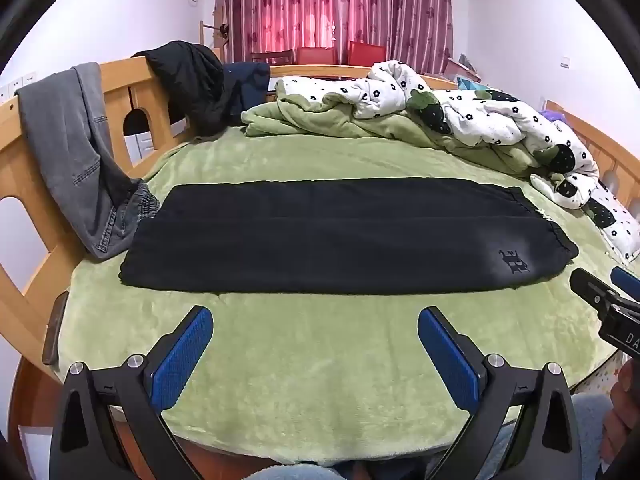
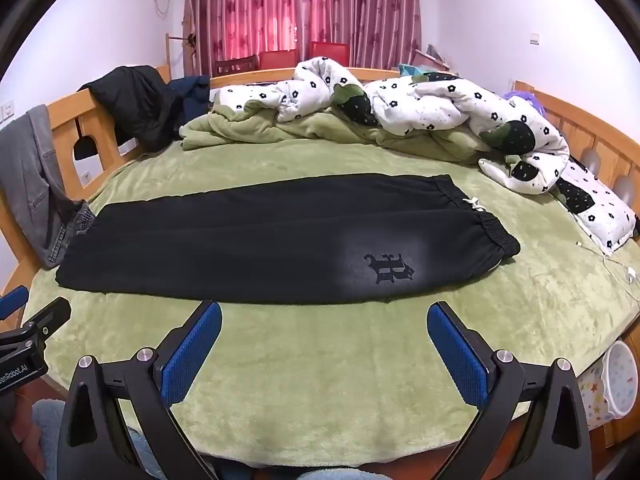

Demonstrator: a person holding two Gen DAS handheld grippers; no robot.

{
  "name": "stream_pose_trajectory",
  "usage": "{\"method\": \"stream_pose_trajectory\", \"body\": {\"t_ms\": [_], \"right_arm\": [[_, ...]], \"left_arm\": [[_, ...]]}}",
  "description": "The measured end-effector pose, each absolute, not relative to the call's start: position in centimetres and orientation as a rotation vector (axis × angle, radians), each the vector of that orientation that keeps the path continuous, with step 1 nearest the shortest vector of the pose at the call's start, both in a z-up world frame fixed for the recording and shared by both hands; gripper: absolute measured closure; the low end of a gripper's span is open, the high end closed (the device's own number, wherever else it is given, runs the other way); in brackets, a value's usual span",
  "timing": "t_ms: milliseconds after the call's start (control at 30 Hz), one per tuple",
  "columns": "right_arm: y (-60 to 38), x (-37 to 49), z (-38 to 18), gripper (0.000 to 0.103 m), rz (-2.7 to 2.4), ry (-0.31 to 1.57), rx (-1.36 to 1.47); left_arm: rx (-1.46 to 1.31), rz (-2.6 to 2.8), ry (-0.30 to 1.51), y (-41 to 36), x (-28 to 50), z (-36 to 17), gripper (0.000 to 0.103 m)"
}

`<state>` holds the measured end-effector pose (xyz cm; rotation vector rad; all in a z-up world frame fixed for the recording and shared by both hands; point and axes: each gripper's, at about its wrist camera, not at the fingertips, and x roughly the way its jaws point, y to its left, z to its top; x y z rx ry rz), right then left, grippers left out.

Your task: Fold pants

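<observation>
grey jeans point(image 2: 28, 184) cut off at left edge, logo point(image 1: 514, 261) unreadable

A bed point(image 1: 320, 380) covered in green fleece carries black pants point(image 1: 320, 240) laid flat, with a rumpled floral quilt point(image 1: 500, 128) behind.

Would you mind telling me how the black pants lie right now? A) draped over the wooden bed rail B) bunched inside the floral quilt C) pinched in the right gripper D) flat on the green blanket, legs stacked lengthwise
D: the black pants lie flat on the green blanket, one leg over the other, waistband at the right, and both grippers hang open short of them.
</observation>
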<state>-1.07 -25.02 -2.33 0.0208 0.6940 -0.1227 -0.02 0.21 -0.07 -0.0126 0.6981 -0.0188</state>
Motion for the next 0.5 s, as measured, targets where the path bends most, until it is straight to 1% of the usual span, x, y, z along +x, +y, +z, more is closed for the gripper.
{"method": "stream_pose_trajectory", "body": {"t_ms": [500], "right_arm": [[-24.1, -1.1, -2.2, 0.002, -0.129, 0.693, -0.018]], "left_arm": [[-0.056, -0.031, 0.715, 1.3, 0.3, -0.5, 0.0]]}}
